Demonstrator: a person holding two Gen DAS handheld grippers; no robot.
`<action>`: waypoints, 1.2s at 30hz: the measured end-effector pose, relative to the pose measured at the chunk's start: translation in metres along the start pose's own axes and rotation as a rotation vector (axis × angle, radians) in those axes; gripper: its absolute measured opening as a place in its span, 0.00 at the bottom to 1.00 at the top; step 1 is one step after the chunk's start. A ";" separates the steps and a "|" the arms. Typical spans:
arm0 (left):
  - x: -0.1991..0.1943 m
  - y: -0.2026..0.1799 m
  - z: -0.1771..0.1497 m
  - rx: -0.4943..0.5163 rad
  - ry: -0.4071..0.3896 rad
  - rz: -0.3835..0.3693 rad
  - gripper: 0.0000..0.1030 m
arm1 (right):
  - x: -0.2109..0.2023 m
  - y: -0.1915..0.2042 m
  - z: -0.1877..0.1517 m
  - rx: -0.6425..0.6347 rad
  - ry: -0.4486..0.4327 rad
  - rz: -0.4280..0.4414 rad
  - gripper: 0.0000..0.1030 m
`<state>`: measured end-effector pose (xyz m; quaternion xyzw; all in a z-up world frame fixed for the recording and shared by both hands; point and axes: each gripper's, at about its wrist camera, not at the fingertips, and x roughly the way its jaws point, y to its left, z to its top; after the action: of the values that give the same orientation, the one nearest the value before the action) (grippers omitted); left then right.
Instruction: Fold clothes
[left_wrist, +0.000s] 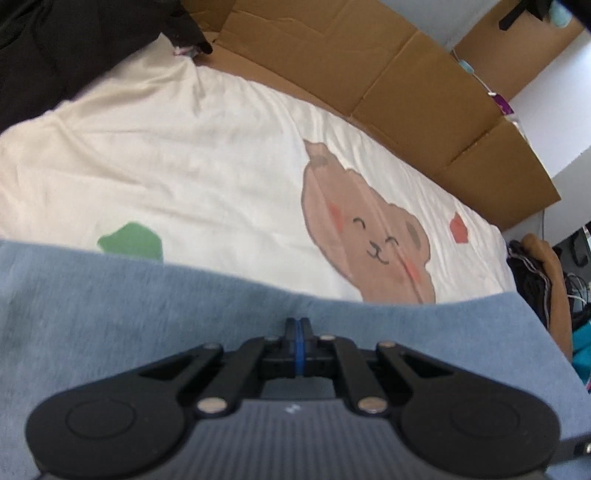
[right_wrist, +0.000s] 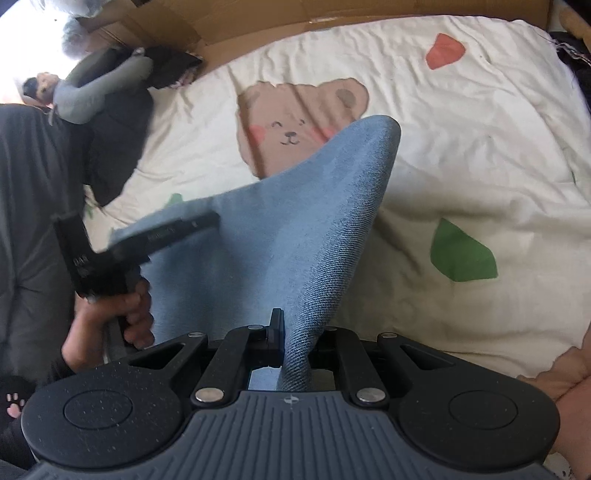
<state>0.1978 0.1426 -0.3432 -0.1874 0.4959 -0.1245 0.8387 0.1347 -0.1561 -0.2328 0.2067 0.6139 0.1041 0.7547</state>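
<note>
A light blue denim-like garment (right_wrist: 314, 221) hangs lifted above the bed between my two grippers. My right gripper (right_wrist: 284, 325) is shut on a bunched fold of it, and the cloth rises from the jaws to a rounded peak over the printed bear. Seen from the right wrist, my left gripper (right_wrist: 216, 218) comes in from the left, held by a hand (right_wrist: 122, 317), with its tips at the garment's left edge. In the left wrist view the left gripper (left_wrist: 297, 323) is shut with a thin blue strip between the fingers, and the blue garment (left_wrist: 147, 314) spreads wide beneath it.
The bed carries a cream sheet (right_wrist: 461, 147) printed with a brown bear, green leaves and red shapes. Brown cardboard (left_wrist: 369, 74) lines the far side. A pile of dark clothes (right_wrist: 118, 140) lies at the bed's left corner. More dark items (left_wrist: 532, 280) sit past the right edge.
</note>
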 end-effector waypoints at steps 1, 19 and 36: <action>0.003 -0.001 0.001 0.012 -0.003 0.002 0.03 | 0.000 0.000 0.000 -0.001 -0.005 0.002 0.06; -0.044 0.022 -0.085 -0.051 0.083 -0.082 0.02 | -0.021 0.035 0.009 -0.037 -0.043 0.020 0.06; -0.089 0.040 -0.141 0.007 0.141 -0.168 0.02 | -0.027 0.134 0.022 -0.244 0.020 -0.077 0.06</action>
<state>0.0327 0.1864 -0.3527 -0.2163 0.5359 -0.2089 0.7889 0.1626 -0.0516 -0.1466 0.0883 0.6117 0.1510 0.7715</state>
